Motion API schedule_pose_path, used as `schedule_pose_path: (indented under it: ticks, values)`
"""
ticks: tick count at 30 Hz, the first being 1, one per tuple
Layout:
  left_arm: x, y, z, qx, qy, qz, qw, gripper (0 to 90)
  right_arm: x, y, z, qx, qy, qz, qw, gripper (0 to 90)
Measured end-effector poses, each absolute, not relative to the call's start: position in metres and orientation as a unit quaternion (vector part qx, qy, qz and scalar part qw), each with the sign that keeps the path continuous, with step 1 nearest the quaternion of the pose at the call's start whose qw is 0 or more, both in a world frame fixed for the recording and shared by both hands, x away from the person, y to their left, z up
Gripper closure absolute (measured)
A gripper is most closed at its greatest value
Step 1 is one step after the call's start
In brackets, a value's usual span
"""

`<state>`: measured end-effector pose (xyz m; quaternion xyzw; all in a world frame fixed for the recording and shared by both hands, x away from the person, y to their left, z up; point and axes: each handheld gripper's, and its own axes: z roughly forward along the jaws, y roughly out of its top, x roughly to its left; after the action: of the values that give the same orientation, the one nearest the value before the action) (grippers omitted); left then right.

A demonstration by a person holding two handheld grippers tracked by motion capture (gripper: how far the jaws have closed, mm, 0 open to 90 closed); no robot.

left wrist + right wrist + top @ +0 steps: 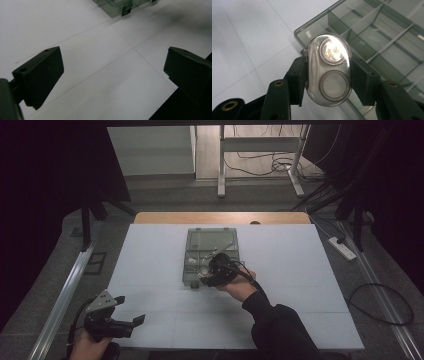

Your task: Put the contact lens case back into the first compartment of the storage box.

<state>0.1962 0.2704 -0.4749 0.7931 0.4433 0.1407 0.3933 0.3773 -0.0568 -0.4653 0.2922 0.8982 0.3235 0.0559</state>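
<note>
Left tongs (131, 311): near and left of the compartment box (211, 255), well apart from it, above the white desk (150, 265). Jaws spread wide, nothing between them; bare desk surface between the jaws in the left gripper view, with a corner of the compartment box (117, 7) at the top edge.

Compartment box: transparent grey, lid open and lying flat on the far side, dividers exposed. Small items in some compartments, too small to identify.

Right tongs (202, 280): at the near left corner of the compartment box. Jaws pinching a clear oval case (328, 68) by its two long sides, held above the corner of the compartment box (387, 50). Two round cups and a white strip visible inside the case; likely a contact lens case.

Progress, as judged: lid open, case gripped and lifted, positioned over the box edge. Remaining, either way: moving the case fully into a compartment or fully clear of the box, then release. Direction of transfer not determinable from this moment.
</note>
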Motion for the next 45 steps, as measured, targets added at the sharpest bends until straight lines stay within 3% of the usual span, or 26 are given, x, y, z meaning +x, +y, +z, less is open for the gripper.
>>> schedule_pose_path:
  ticks: [45]
  values:
    - [0.196,0.270,-0.475,0.794,0.441,0.141,0.393,2.7,0.437,-0.003,-0.477,0.366,0.864,0.333,0.090,48.8]
